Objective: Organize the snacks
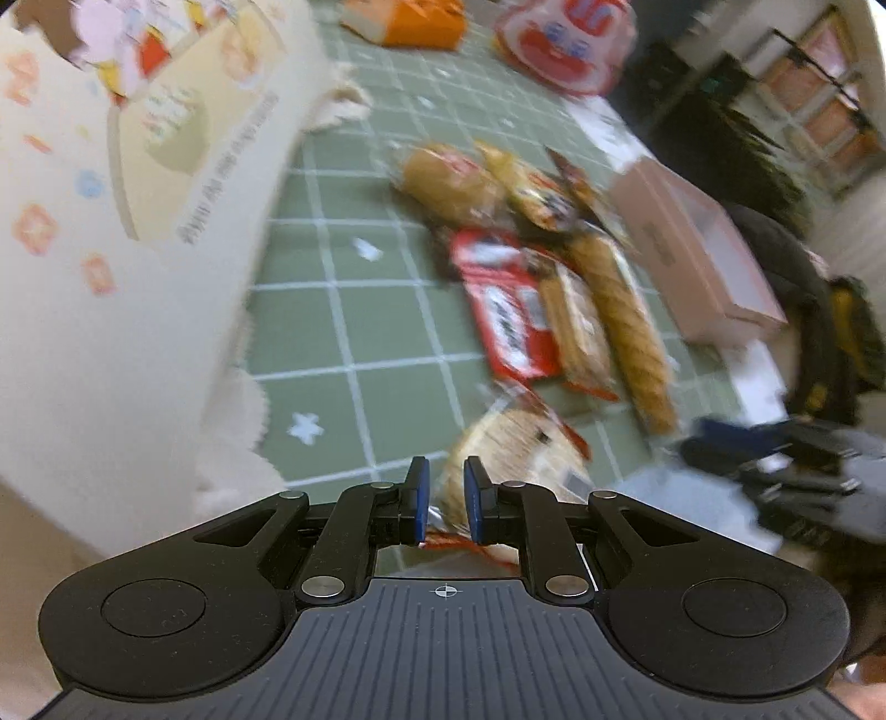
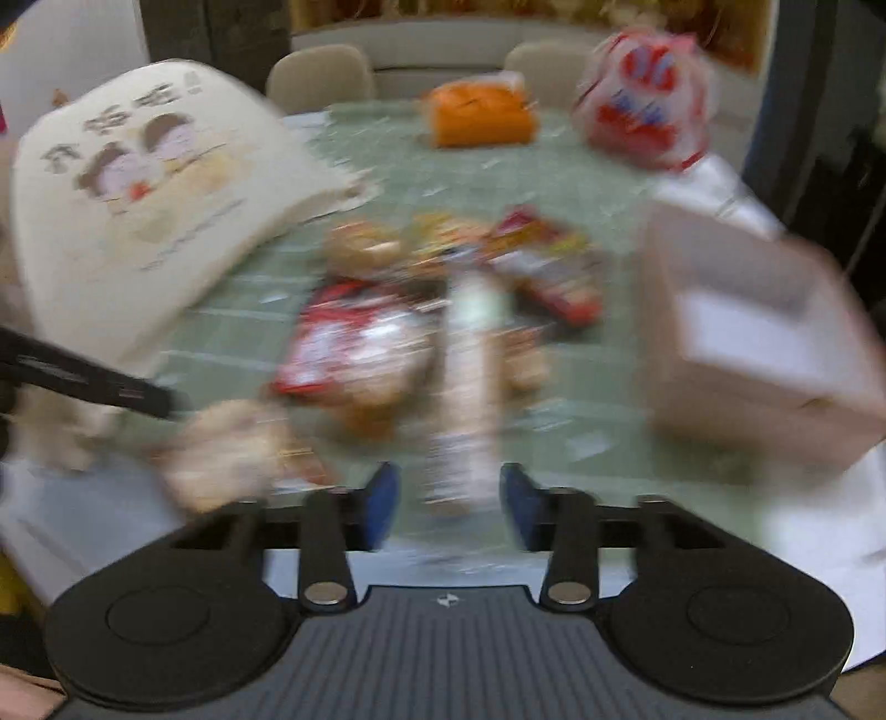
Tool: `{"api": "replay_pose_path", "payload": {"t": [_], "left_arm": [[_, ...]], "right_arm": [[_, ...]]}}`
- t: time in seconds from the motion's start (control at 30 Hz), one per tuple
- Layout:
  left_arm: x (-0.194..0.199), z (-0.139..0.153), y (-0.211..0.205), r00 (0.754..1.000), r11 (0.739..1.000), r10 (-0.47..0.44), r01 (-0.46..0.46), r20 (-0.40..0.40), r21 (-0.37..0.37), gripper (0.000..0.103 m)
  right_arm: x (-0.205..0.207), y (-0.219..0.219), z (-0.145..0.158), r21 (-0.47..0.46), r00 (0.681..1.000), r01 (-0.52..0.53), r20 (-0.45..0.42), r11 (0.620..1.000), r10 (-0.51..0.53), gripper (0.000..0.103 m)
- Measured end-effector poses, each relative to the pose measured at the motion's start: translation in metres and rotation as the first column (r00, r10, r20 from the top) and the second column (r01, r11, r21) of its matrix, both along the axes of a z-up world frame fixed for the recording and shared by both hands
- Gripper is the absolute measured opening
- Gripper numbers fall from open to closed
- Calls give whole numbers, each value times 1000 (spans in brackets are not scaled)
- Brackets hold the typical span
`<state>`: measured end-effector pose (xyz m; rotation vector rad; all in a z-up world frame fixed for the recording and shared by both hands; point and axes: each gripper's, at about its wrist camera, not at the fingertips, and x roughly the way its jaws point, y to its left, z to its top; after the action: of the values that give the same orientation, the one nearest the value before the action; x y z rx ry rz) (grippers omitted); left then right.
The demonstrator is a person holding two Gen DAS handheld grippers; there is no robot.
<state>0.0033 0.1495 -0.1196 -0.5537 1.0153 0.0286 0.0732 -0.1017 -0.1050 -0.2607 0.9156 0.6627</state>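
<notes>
Two hand-held grippers are at work: at bottom centre of the left wrist view, the left hand-held gripper (image 1: pixel 444 509) pinches a pale crinkly snack packet (image 1: pixel 515 448) by its thin sealed edge, light and slippery film. In the right wrist view's lower middle, the right hand-held gripper (image 2: pixel 449 512) straddles a long wrapped biscuit stick (image 2: pixel 468 387) lying on the surface (image 2: pixel 387 160); contact is blurred, and it looks brittle, best held mid-length.

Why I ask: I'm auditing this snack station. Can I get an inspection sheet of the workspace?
Surface: green checked cloth covering the table.
Job's things: snack pile mid-table; open-topped pink box beside it.
Clutter: cream bag, orange pack, red-white bag.
Tongs: left tongs shut on a beige packet; right tongs open around the long packet's end.
Cables: nothing seen.
Surroundings: chairs behind the table; the right view is blurred.
</notes>
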Motion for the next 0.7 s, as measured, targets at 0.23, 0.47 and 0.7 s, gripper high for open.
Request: {"api": "replay_pose_path", "payload": {"t": [0.23, 0.47, 0.7], "left_arm": [[7, -12, 12, 999, 998, -50, 51, 7, -48, 18], [21, -29, 21, 998, 980, -65, 68, 22, -189, 29], [18, -6, -12, 981, 961, -189, 193, 42, -196, 35]], "right_arm": [[-26, 46, -27, 11, 998, -6, -60, 1000, 6, 30], [-27, 44, -33, -12, 997, 42, -65, 999, -43, 30], [-32, 33, -37, -50, 998, 65, -22, 997, -66, 29]]}}
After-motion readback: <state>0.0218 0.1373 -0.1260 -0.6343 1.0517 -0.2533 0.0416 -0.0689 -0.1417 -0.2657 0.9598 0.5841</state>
